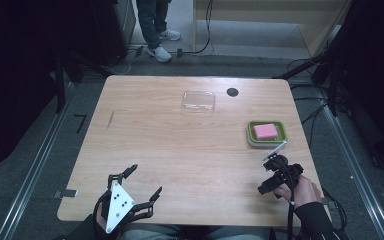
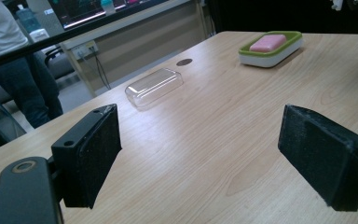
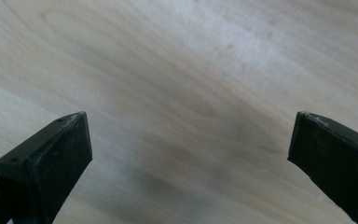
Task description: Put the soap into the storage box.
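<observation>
At the near edge of the worktop both grippers hover with fingers spread and holding nothing. The right gripper is nearer the soap dish, which lies just ahead of it toward the far right, pink soap inside. The clear lid lies well apart, far centre, long axis crosswise. The left gripper is farther off. The right gripper's fingers are hard to make out from above.

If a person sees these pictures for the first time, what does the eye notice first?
Probably the pink soap in its green and white dish, near the table's right edge. Next, the clear plastic lid lying alone toward the far side. Both the left gripper and the right gripper are open, holding nothing.
</observation>
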A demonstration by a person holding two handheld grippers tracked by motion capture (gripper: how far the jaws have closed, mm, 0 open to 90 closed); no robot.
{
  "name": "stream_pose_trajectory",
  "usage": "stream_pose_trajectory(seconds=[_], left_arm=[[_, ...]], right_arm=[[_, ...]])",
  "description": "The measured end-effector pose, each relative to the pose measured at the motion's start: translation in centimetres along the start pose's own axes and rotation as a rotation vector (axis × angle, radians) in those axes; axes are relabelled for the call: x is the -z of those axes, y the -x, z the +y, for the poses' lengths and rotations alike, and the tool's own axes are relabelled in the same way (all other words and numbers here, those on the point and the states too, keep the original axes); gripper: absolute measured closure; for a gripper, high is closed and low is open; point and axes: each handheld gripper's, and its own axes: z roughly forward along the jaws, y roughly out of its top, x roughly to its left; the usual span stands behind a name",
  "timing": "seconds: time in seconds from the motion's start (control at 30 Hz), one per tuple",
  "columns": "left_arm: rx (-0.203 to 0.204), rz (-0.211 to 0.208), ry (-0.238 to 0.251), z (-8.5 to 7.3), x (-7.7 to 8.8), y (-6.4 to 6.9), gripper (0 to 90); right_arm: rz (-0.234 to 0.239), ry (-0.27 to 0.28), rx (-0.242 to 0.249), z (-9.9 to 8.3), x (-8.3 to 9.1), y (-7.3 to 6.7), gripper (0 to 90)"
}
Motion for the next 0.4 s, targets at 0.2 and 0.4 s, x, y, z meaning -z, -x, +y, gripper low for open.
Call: stream_pose_trajectory(seconds=[0.2, 0.4], left_arm=[[-0.002, 0.001, 0.0, 0.01, -0.01, 0.03, 13.6], [-0.001, 0.0, -0.003, 0.02, -0.11, 0.02, 13.6]], right_arm=[[-0.006, -0.019, 0.007, -0.62, -0.5, -0.12, 0.0], [-0.019, -0.013, 0.015, -0.52, -0.43, -0.06, 0.0]])
